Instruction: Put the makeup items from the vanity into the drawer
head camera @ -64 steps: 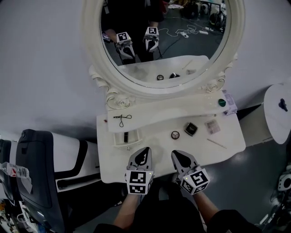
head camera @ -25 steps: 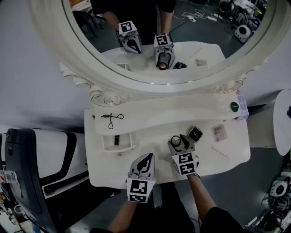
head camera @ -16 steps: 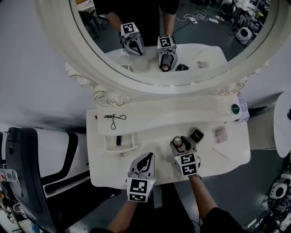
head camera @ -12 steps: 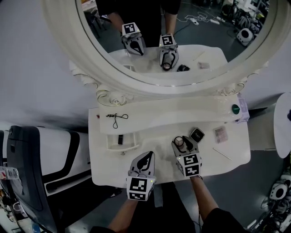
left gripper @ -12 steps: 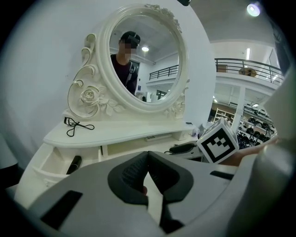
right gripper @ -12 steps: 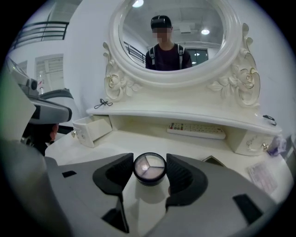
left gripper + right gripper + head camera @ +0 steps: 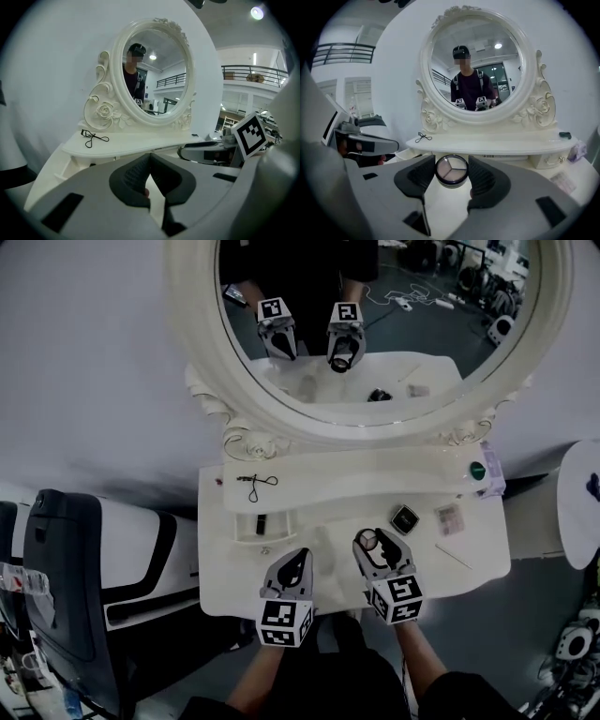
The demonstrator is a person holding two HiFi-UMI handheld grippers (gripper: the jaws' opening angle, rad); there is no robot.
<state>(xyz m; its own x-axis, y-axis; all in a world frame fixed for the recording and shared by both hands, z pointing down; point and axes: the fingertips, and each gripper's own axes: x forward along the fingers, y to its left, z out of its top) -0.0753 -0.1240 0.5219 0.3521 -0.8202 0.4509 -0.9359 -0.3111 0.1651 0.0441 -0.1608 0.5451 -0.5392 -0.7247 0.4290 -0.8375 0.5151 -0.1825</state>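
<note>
A round eyeshadow compact [image 7: 451,169] with a clear lid sits between the jaws of my right gripper [image 7: 451,174], and both pads press on its rim. In the head view this compact [image 7: 367,540] is at the tip of the right gripper [image 7: 375,541], over the middle of the white vanity top [image 7: 309,592]. My left gripper [image 7: 298,560] hovers near the front edge, shut, with nothing in it [image 7: 149,180]. The small drawer [image 7: 246,530] at the left stands open with a dark item [image 7: 262,519] inside.
A square black compact [image 7: 404,518], a small palette [image 7: 450,519] and a thin stick [image 7: 454,557] lie to the right. An eyelash curler [image 7: 253,484] and a green-topped item [image 7: 477,469] sit on the raised shelf under the oval mirror [image 7: 375,324]. A dark chair [image 7: 66,577] stands at the left.
My right gripper reached forward to the round compact and closed on it, then drew back a little toward the front edge. The left gripper stayed put.
</note>
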